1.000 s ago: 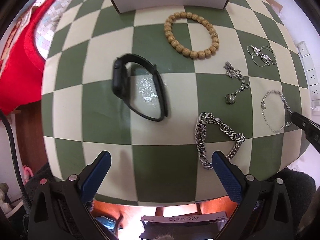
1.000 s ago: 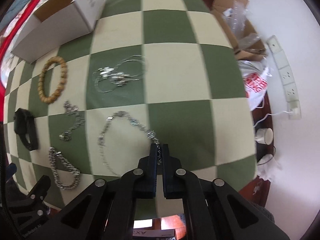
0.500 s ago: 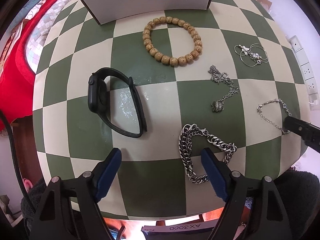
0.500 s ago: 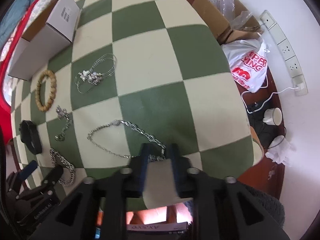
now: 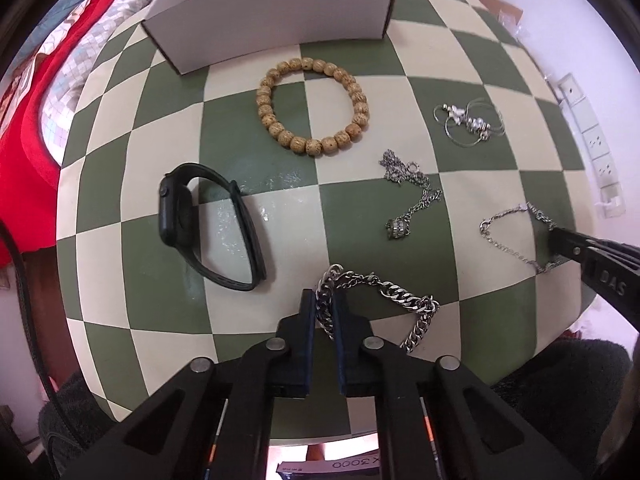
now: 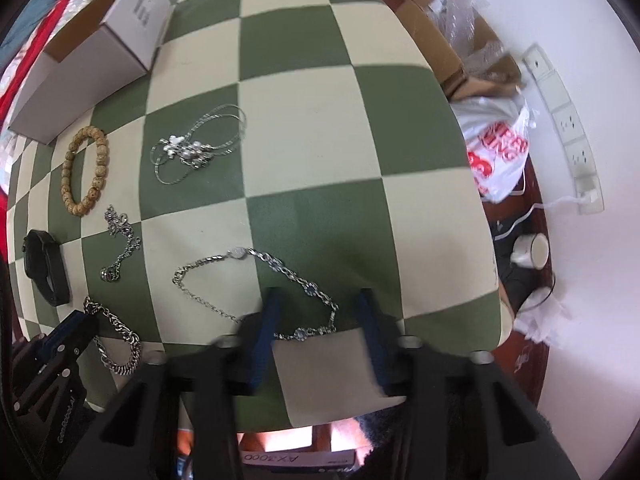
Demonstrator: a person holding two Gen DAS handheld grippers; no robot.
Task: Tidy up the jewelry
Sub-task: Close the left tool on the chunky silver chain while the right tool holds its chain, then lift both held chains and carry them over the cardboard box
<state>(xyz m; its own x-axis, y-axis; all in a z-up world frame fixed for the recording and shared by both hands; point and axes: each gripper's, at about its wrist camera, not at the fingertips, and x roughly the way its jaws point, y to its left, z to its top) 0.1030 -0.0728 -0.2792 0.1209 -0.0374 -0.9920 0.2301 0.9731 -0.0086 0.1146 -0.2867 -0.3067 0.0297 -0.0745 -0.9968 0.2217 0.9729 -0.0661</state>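
Watch (image 5: 208,232) lies well left of the left gripper (image 5: 324,312), untouched. Left gripper is clamped on the near end of the heavy curb chain (image 5: 384,304); rest of it trails right on the checkered table (image 5: 168,344). Lift straight up and slowly so the free end doesn't snag, then carry to the white box (image 5: 272,36) dead ahead. Right gripper (image 6: 320,320) sits with jaws apart, straddling the thin silver bracelet (image 6: 256,284), not gripping.
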